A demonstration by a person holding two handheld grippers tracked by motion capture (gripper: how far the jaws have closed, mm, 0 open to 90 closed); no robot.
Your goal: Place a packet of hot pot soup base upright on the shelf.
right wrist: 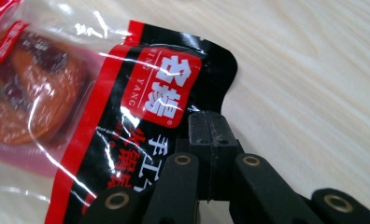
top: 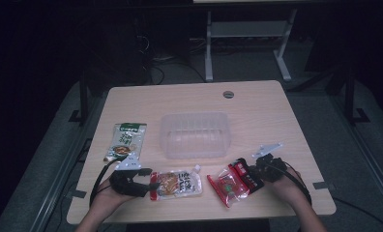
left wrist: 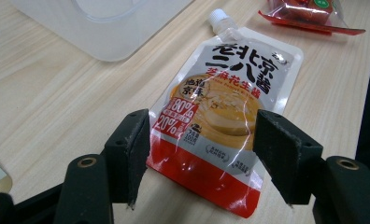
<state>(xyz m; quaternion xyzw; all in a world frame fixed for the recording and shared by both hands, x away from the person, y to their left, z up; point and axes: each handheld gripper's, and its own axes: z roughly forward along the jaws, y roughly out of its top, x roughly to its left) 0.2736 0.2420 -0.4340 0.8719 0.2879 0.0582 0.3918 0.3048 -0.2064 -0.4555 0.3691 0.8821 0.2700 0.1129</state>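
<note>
A white and orange spouted sauce pouch (top: 177, 183) (left wrist: 220, 107) lies flat near the table's front edge. My left gripper (top: 151, 185) (left wrist: 199, 154) is open, and its two pads stand on either side of the pouch's red bottom end without squeezing it. To the right is a red and black snack packet (top: 233, 183) (right wrist: 141, 93) with a clear window. My right gripper (top: 251, 174) (right wrist: 212, 126) is shut on the packet's black right edge. The same packet's corner (left wrist: 309, 11) shows at the top of the left gripper view.
A clear plastic container (top: 195, 135) (left wrist: 103, 28) stands in the middle of the wooden table (top: 257, 111). A green and white packet (top: 125, 141) lies at the left. A round cable grommet (top: 228, 94) sits near the far edge. Dark floor and desk legs lie beyond.
</note>
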